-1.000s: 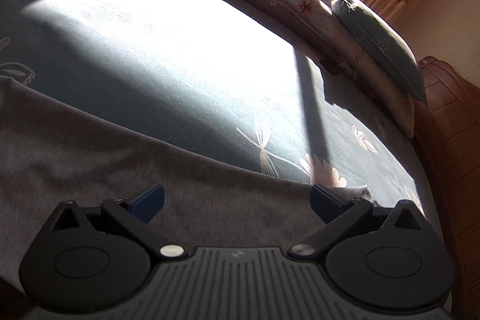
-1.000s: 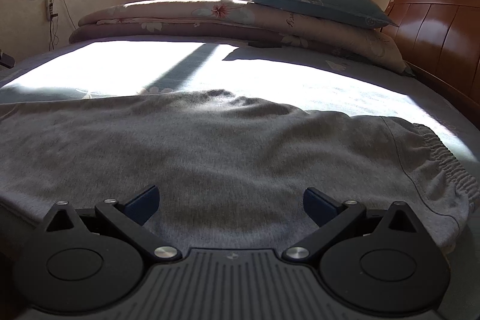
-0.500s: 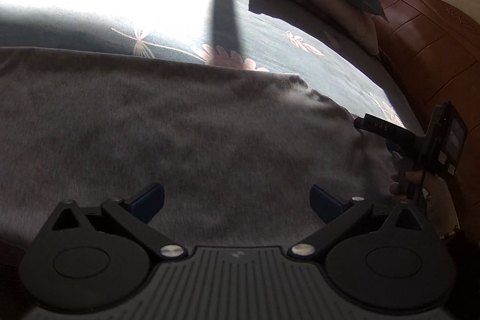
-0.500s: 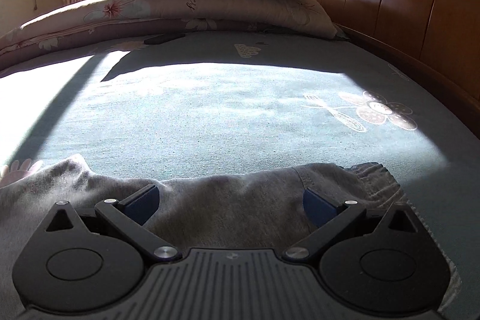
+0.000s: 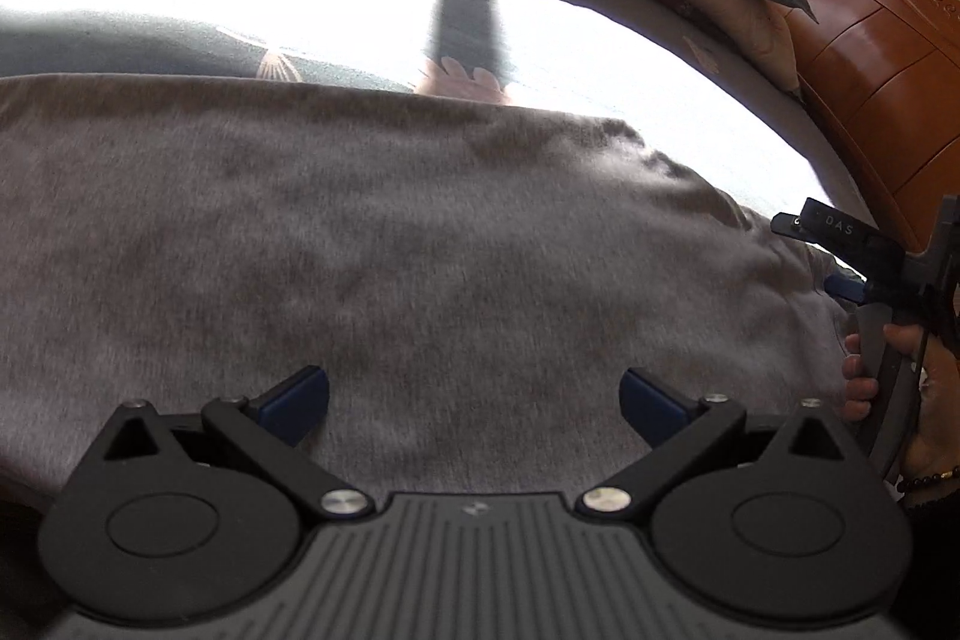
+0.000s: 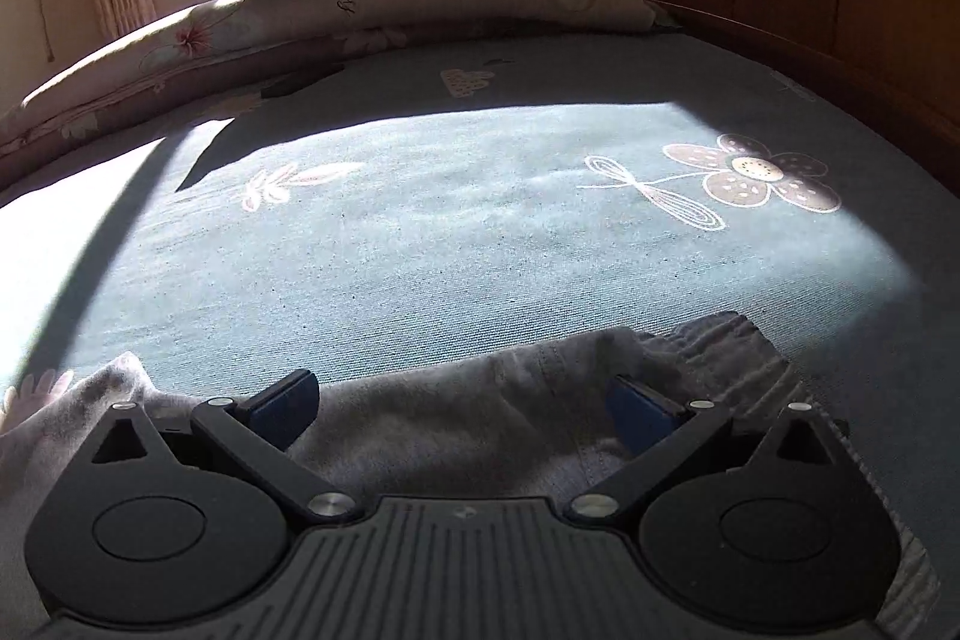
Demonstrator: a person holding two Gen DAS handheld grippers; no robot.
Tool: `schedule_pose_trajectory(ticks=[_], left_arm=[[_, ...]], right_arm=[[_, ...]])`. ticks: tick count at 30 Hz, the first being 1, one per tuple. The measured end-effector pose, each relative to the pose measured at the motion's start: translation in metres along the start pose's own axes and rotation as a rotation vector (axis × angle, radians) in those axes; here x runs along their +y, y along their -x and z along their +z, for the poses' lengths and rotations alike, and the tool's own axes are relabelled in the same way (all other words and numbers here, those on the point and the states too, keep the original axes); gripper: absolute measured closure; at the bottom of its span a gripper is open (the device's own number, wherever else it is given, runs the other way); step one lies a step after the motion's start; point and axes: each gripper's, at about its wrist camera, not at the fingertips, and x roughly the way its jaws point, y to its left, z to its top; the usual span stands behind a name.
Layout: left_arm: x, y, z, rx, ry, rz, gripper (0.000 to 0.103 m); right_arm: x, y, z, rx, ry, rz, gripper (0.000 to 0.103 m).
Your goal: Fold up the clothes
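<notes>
Two tools are now low over the grey garment, where a second ago my right tool looked across its whole width. This tells me I am arriving at the waistband to begin a fold. My left tool hovers above the middle of the garment, its fingers apart and empty. The right tool's fingers are also apart, touching the waistband but not clamped. The garment lies flat on the bed, soft, slightly rumpled near the waistband.
</notes>
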Motion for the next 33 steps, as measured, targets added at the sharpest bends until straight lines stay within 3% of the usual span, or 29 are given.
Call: schedule_pose_trajectory(ticks=[2, 7, 9, 14, 23, 26, 29, 33], left_arm=[[-0.002, 0.003, 0.0, -0.002, 0.008, 0.006, 0.001], [-0.013, 0.017, -0.002, -0.054, -0.038, 0.043, 0.001], [-0.017, 0.018, -0.004, -0.061, -0.054, 0.054, 0.001], [-0.024, 0.014, -0.012, -0.063, -0.093, 0.066, 0.001], [-0.023, 0.002, -0.023, -0.053, -0.12, 0.065, 0.001], [-0.023, 0.021, -0.026, -0.108, -0.12, 0.003, 0.001], [-0.026, 0.028, -0.03, -0.179, -0.15, 0.051, 0.001], [-0.022, 0.017, -0.037, -0.218, -0.165, 0.089, 0.001]], right_arm=[[-0.001, -0.001, 0.0, 0.005, -0.005, -0.001, 0.0], [0.013, 0.033, -0.003, -0.088, 0.054, 0.021, 0.0], [0.017, 0.041, -0.01, -0.065, 0.099, 0.035, 0.0], [0.016, 0.058, -0.025, -0.027, 0.186, -0.023, 0.0], [-0.031, 0.051, -0.034, 0.06, 0.065, -0.024, 0.0], [-0.029, 0.072, -0.038, 0.02, 0.052, 0.004, 0.0], [-0.022, 0.103, -0.049, -0.032, 0.061, 0.049, 0.0], [-0.009, 0.13, -0.086, -0.087, 0.112, 0.112, 0.0]])
